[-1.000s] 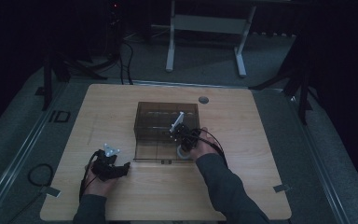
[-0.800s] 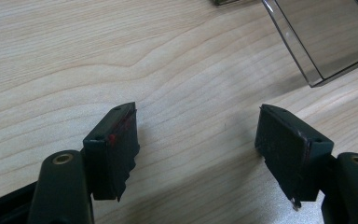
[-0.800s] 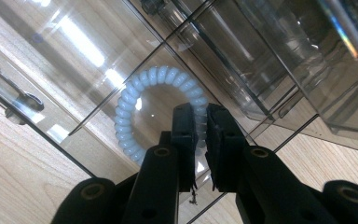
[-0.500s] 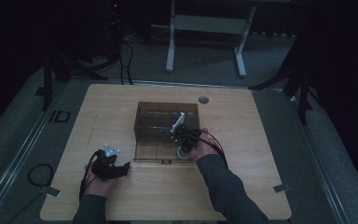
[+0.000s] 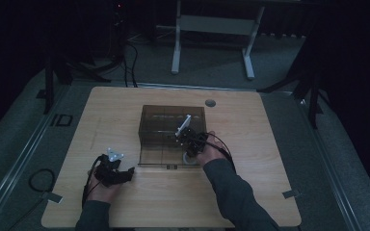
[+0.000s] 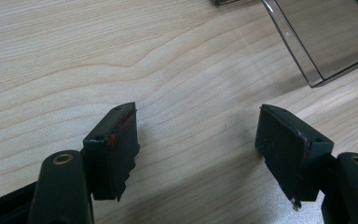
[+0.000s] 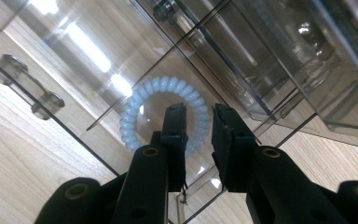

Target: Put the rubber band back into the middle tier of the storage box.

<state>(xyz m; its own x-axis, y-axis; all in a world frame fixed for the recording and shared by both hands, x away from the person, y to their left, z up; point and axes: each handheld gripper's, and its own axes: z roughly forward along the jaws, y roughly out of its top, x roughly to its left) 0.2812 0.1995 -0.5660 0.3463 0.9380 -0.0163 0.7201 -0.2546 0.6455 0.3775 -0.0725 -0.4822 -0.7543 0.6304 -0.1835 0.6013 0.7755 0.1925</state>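
Observation:
A smoky clear drawer box [image 5: 173, 120] stands mid-table with its bottom drawer [image 5: 156, 156] pulled toward me. A white coiled ring [image 7: 165, 84] lies flat on that drawer's floor [image 7: 88, 70]. My right gripper [image 7: 198, 126] points down into the drawer over the ring's right side. Its jaws have just been opening and now stand a little apart, the coil showing in the gap, pads off it. In the high view the right gripper [image 5: 189, 152] sits above the ring [image 5: 188, 159]. My left gripper [image 6: 196, 135] hovers open over bare wood, seen in the high view at the front left [image 5: 128, 173].
The drawer's front corner [image 6: 326, 42] lies ahead and right of the left jaws. The drawer's front wall carries a handle on two posts [image 7: 28, 86]. A round grommet [image 5: 210, 102] sits at the table's far edge. A desk frame [image 5: 212, 29] stands on the floor beyond the table.

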